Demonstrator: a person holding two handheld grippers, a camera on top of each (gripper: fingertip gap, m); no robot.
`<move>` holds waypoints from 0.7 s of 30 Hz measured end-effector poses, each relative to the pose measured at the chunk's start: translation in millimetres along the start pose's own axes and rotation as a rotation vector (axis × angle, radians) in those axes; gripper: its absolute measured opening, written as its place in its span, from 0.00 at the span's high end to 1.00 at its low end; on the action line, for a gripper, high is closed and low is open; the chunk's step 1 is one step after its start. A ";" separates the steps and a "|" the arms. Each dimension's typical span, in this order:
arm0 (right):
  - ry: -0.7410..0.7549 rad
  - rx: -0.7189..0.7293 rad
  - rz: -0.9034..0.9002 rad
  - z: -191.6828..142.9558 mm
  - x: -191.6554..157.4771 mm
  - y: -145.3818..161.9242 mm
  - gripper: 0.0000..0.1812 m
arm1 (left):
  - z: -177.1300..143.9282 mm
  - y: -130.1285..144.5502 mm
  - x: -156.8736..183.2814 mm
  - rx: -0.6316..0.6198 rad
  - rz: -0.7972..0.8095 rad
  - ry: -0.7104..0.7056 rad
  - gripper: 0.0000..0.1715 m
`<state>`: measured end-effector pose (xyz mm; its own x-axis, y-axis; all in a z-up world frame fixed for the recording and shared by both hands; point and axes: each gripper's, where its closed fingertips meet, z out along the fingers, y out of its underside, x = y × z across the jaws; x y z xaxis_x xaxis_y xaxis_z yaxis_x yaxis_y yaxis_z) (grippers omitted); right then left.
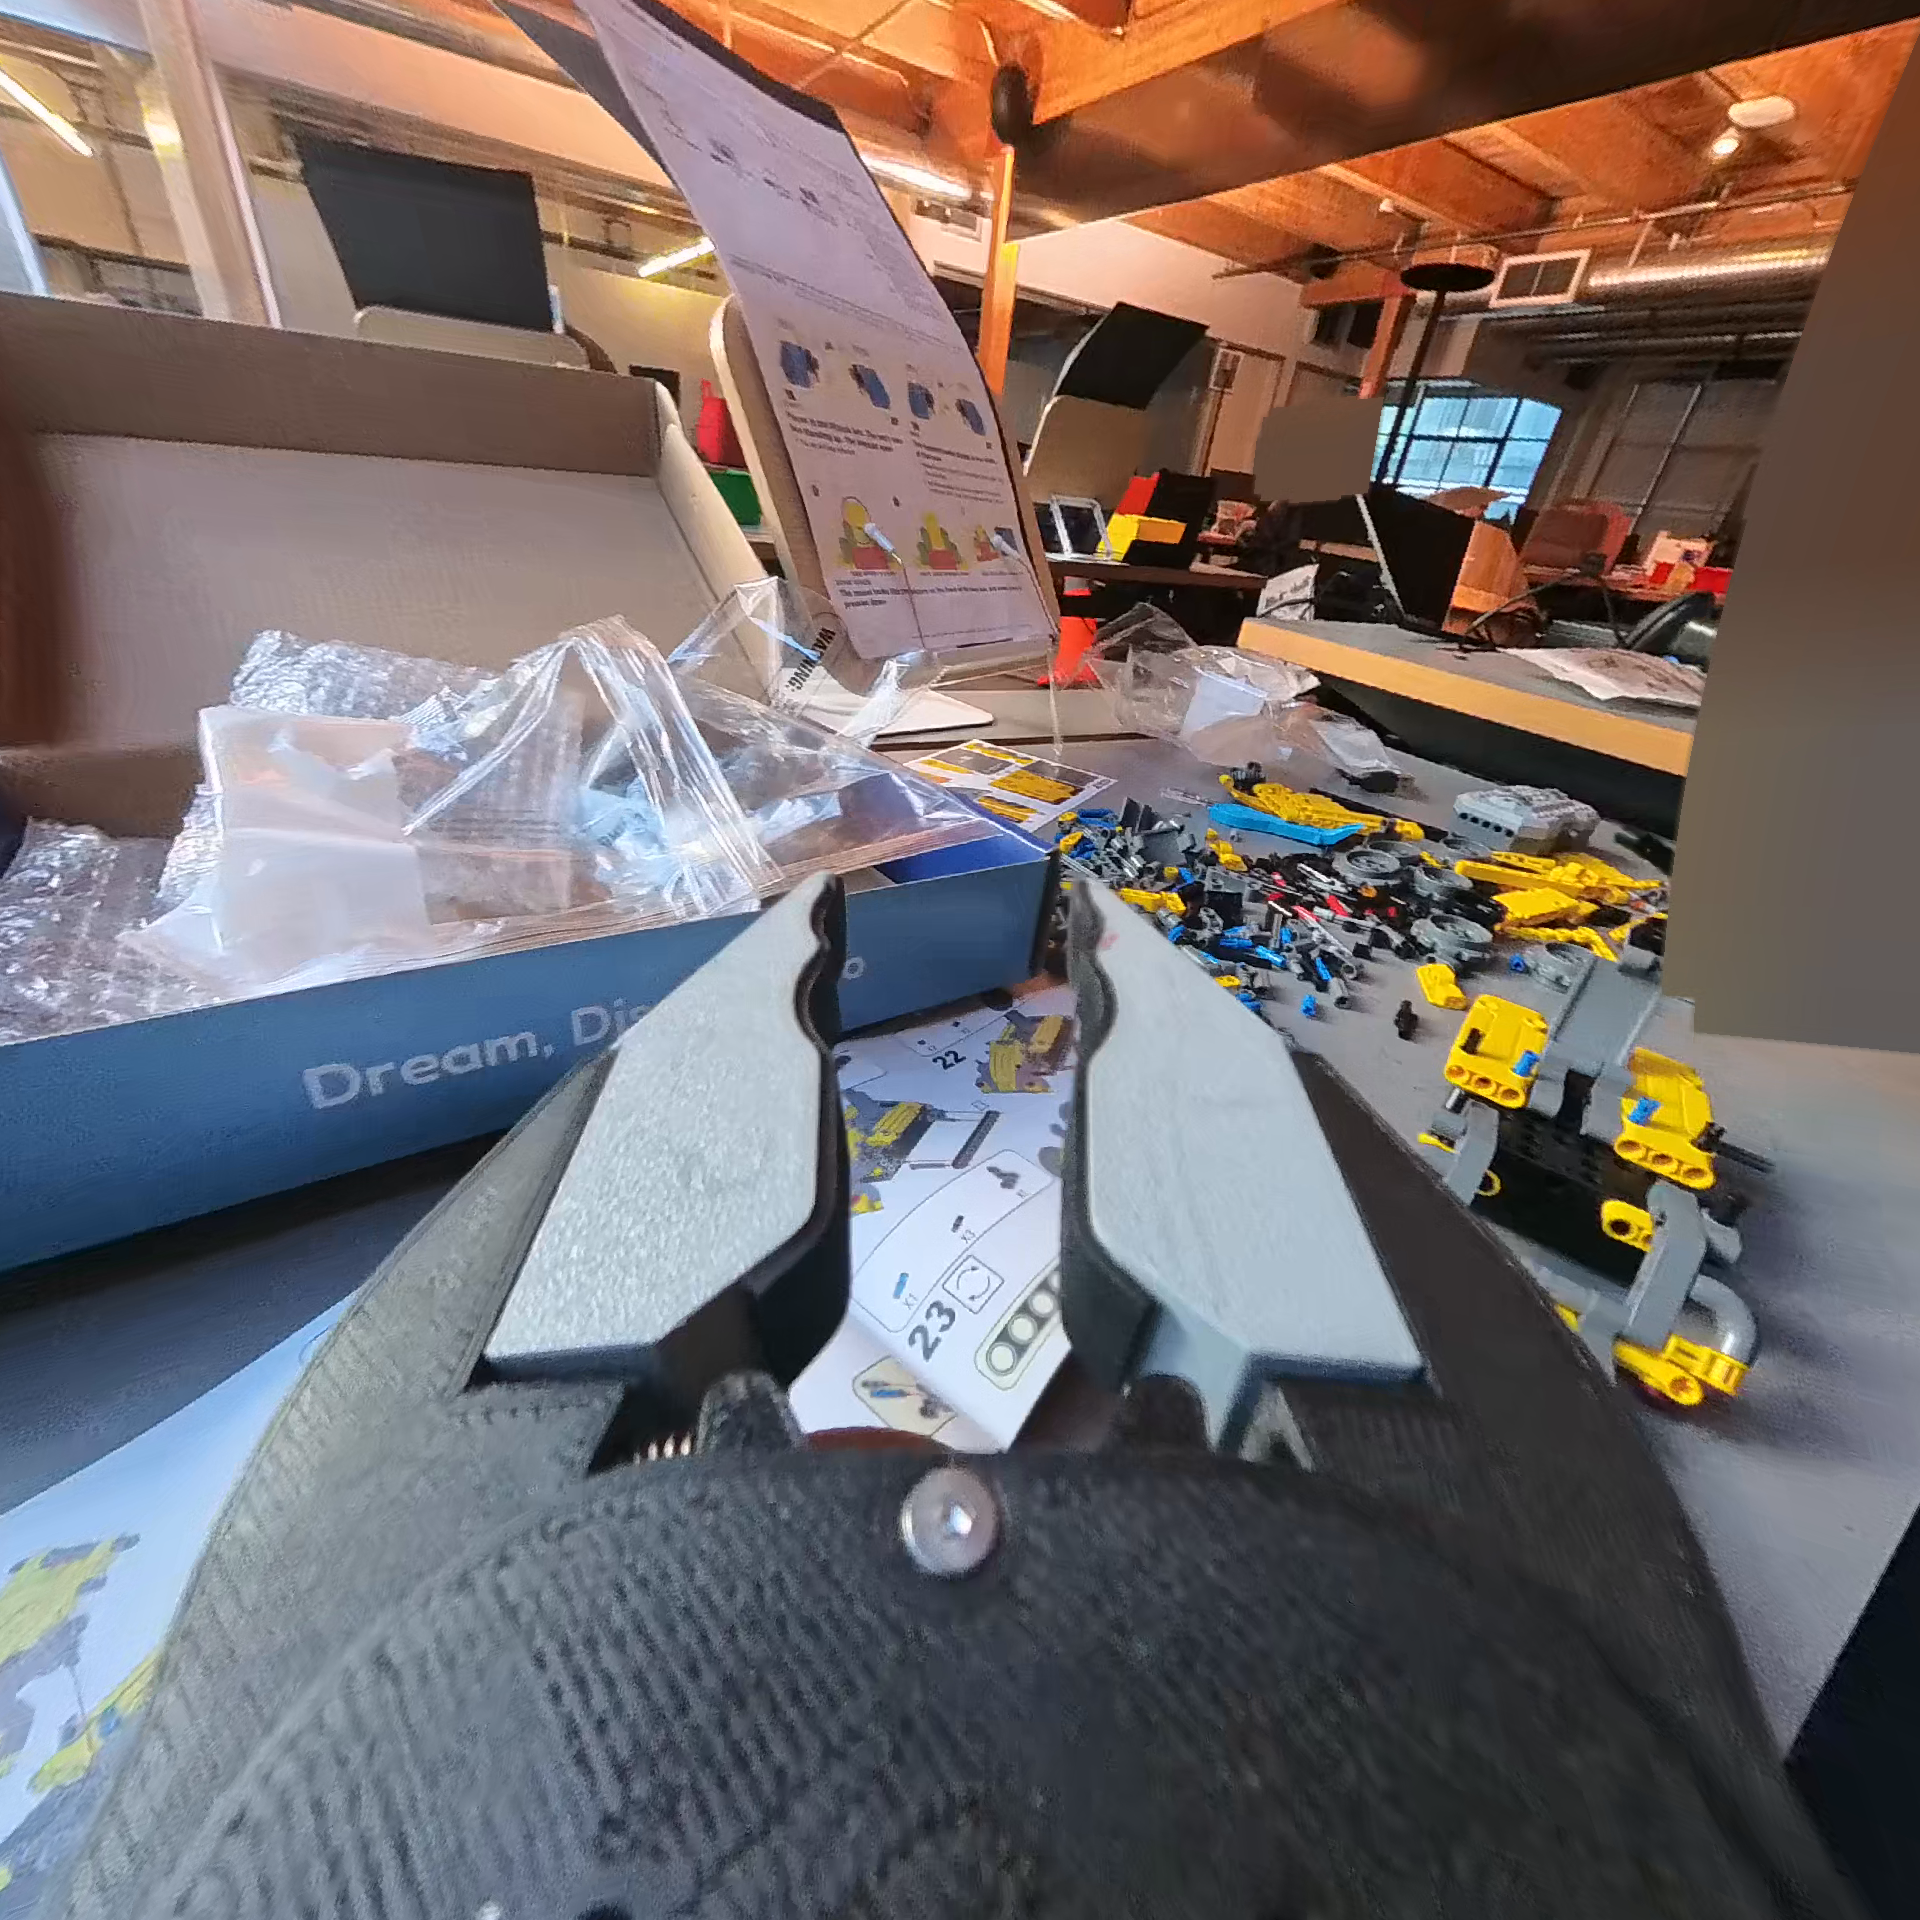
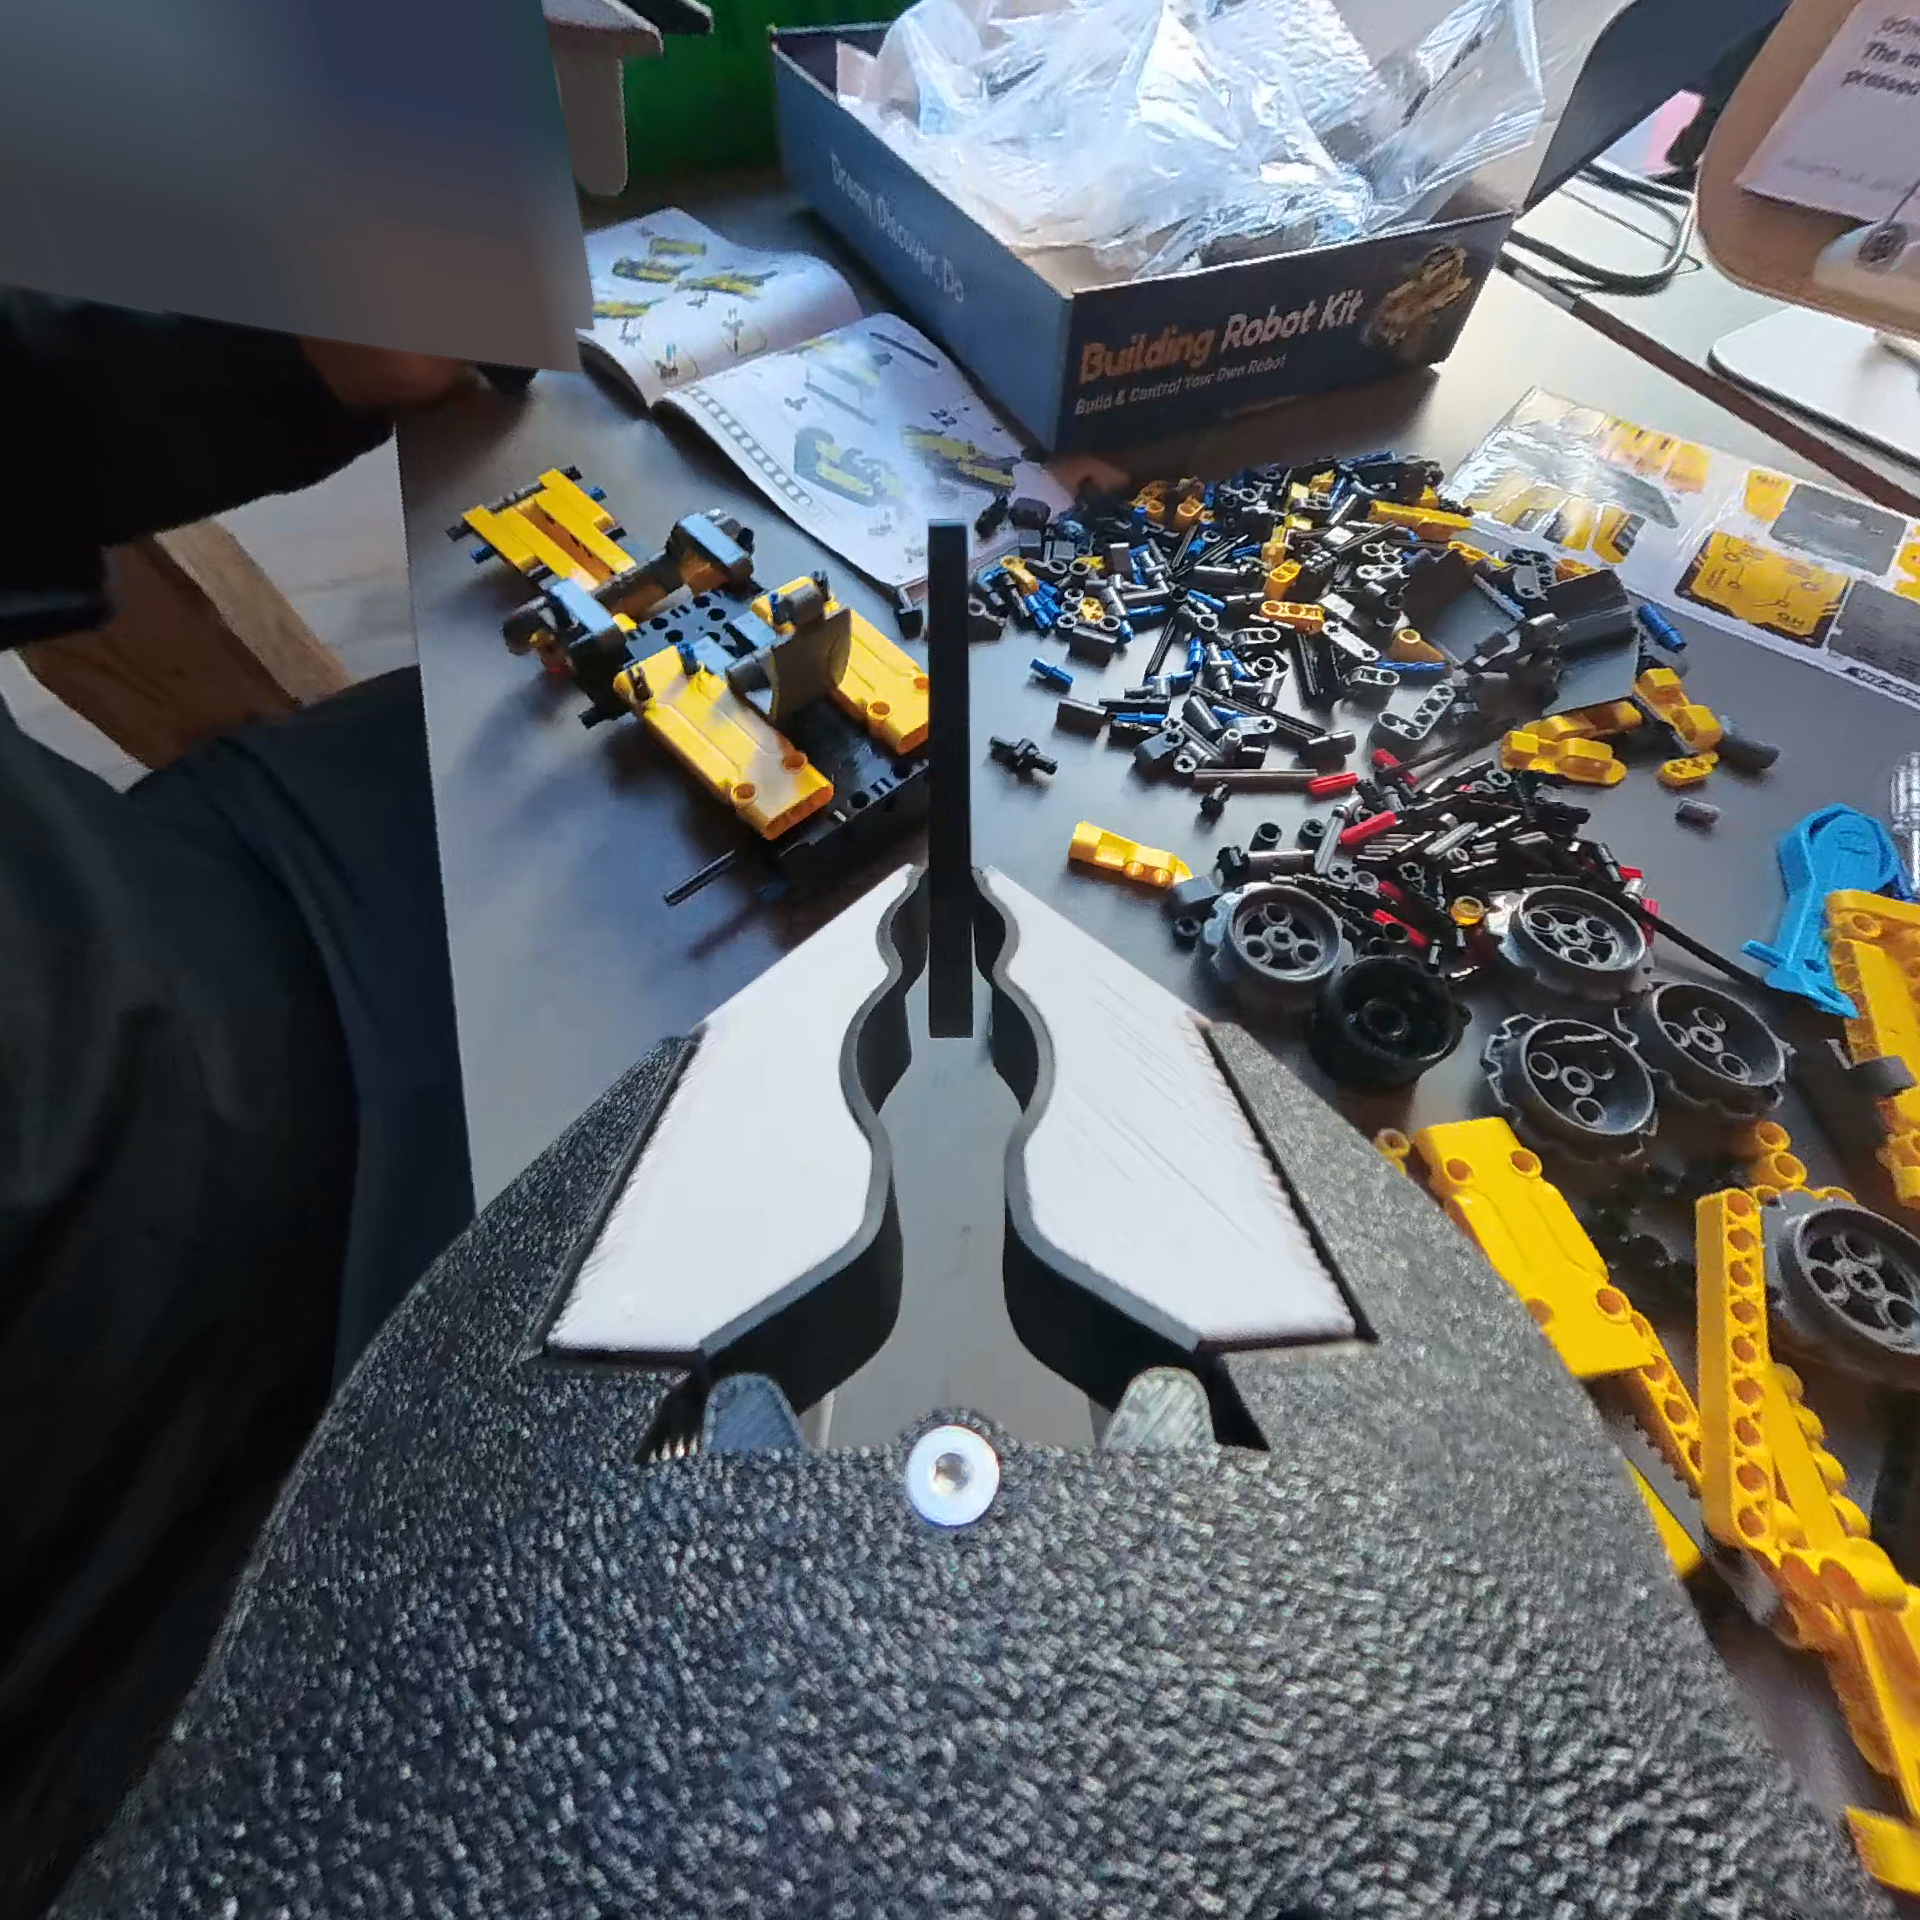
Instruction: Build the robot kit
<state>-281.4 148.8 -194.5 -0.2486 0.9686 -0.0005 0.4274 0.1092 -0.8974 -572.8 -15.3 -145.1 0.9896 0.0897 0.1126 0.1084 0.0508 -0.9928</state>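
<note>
My right gripper (image 2: 949, 894) is shut on a long thin black beam (image 2: 948, 675) that sticks straight forward from the jaws, held above the dark table. Ahead of it to the left lies a partly built yellow, black and grey model (image 2: 707, 665). A pile of small black, blue and yellow parts (image 2: 1299, 644) lies ahead to the right. My left gripper (image 1: 951, 904) is open and empty, hovering over an open instruction booklet (image 1: 966, 1195). The same model (image 1: 1590, 1174) sits to its right, with the parts pile (image 1: 1351, 894) beyond it.
A blue cardboard kit box (image 2: 1195, 332) full of clear plastic bags stands at the back; it is left of my left gripper (image 1: 416, 1070). Several grey and black wheels (image 2: 1558, 1070), yellow beams (image 2: 1766, 1455), a blue piece (image 2: 1818, 883) and a sticker sheet (image 2: 1714, 540) lie right. A person's dark sleeve (image 2: 156, 1039) is at the left. There is about 35 centimeters between the tips of the two grippers. The blue piece (image 2: 1818, 883) lies some 25 centimeters from my right tips, 45 centimeters from my left tips.
</note>
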 end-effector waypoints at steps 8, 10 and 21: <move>-0.101 0.021 -0.045 -9.5 -22.0 9.3 0.96 | 7.4 14.9 27.9 -0.090 0.026 0.150 0.79; -0.165 -0.014 -0.086 -8.3 -36.3 18.5 0.96 | 7.5 17.7 38.5 -0.107 0.040 0.205 0.79; -0.267 -0.376 -0.260 4.4 -61.2 65.0 0.96 | -9.9 22.8 77.6 -0.126 0.096 0.414 0.76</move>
<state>-242.3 95.7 -254.8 -0.5795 0.8138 0.0447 0.5925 0.4583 -0.6625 -492.7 -17.1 -159.4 0.9474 -0.3194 0.0198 -0.0003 -0.0627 -0.9980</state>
